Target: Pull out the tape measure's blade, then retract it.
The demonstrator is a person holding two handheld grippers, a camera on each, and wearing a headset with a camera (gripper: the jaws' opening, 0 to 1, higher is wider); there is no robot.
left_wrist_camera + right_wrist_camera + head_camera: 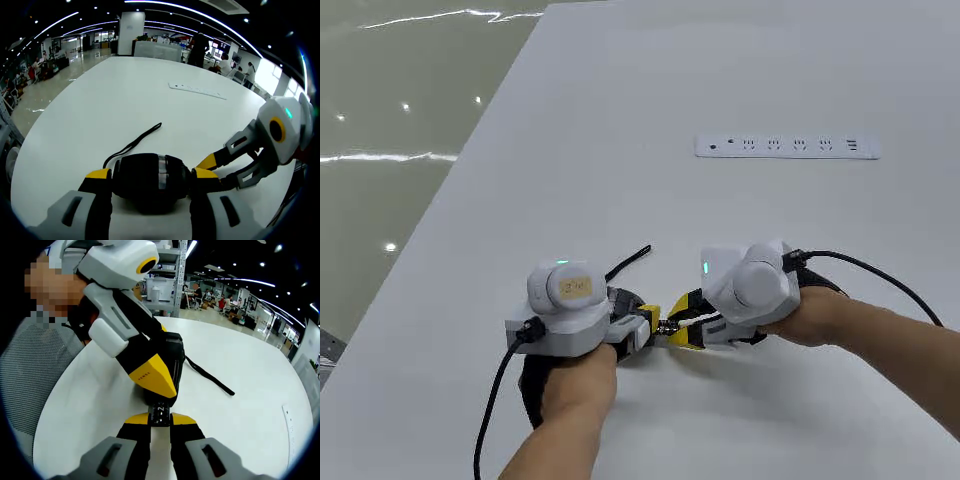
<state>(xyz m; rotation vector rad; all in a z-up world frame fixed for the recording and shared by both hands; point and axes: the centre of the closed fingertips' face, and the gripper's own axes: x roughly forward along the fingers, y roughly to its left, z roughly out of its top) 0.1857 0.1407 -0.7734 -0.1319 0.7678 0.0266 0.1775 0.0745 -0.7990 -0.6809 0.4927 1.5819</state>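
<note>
— What lies on the white table point(620, 120)?
— A white power strip point(787, 147), flat, toward the far right side.
— And past the left edge?
— Glossy green floor point(390, 120), reflecting lights.

One black round tape measure point(150, 185), one flat white power strip point(786, 147) far right, one white counter point(620, 150), and two yellow-tipped grippers: left gripper point(151, 175), right gripper point(160, 418).

The left gripper point(642, 322) and the right gripper point(682, 326) have white-grey housings and black jaws with yellow tips. Each carries a small green light point(705, 267) and one of the black cables point(880, 273). A yellow label point(575, 288) is on the left one, at the lower left of the frame. The shirt point(35, 380) is grey with fine dots.
</note>
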